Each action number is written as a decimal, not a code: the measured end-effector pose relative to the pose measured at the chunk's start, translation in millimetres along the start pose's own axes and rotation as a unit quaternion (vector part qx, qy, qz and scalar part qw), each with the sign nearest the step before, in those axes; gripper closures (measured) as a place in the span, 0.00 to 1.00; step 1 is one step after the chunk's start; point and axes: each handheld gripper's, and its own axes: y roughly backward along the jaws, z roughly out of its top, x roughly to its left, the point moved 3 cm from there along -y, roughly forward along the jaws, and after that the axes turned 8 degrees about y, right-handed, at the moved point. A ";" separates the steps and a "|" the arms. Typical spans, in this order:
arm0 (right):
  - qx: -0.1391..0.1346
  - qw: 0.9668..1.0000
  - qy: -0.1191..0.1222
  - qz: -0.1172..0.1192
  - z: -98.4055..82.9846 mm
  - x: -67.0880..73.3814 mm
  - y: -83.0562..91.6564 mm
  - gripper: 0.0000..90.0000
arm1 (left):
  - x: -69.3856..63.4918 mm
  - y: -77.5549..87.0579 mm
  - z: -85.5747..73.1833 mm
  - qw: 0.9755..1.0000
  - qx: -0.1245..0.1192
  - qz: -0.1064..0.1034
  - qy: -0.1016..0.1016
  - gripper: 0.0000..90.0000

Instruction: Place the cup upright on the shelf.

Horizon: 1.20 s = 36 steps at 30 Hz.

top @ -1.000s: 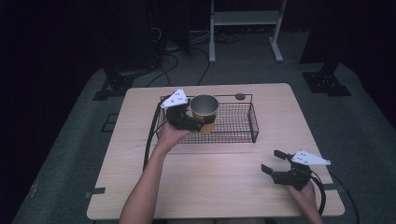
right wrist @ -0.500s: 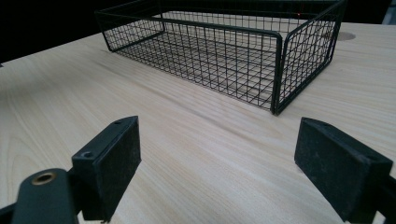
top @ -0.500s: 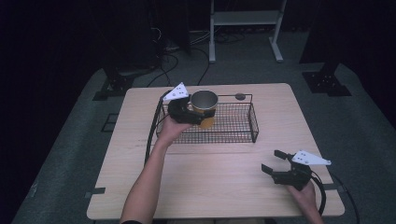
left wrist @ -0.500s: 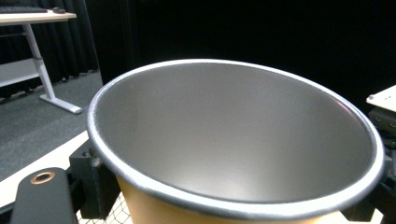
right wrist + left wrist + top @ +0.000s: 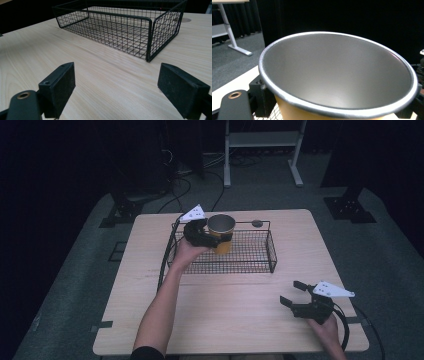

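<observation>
Steel-lined yellow cup (image 5: 221,233) sits clamped upright in your left tool (image 5: 206,236), above the far-left end of the black wire basket (image 5: 260,265) on the worktop (image 5: 225,315), while your right tool (image 5: 296,293) rests near-right, jaws apart.

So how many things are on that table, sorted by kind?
Cups: 1, a yellow cup with a metal inside, held over the basket.
Wire baskets: 1, the black basket.
Hand-held grippers: 2, the left gripper and the right gripper.
Total: 4.
</observation>
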 end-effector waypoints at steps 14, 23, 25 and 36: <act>0.001 1.000 0.002 0.002 0.0 0.9 0.0 0.15 | 14.1 -23.0 -2.3 1.000 0.009 -0.011 0.010 0.15; 0.000 1.000 0.002 0.004 0.2 1.8 -0.1 0.15 | 20.8 -33.4 -9.9 1.000 0.019 -0.020 0.010 0.15; 0.001 1.000 0.002 0.004 0.1 1.7 -0.2 0.15 | 22.7 -35.3 -11.8 1.000 0.024 -0.018 0.004 0.15; 0.000 1.000 0.003 0.005 0.3 1.5 -0.7 0.15 | 33.0 -43.9 -16.8 0.997 0.071 -0.032 -0.010 0.15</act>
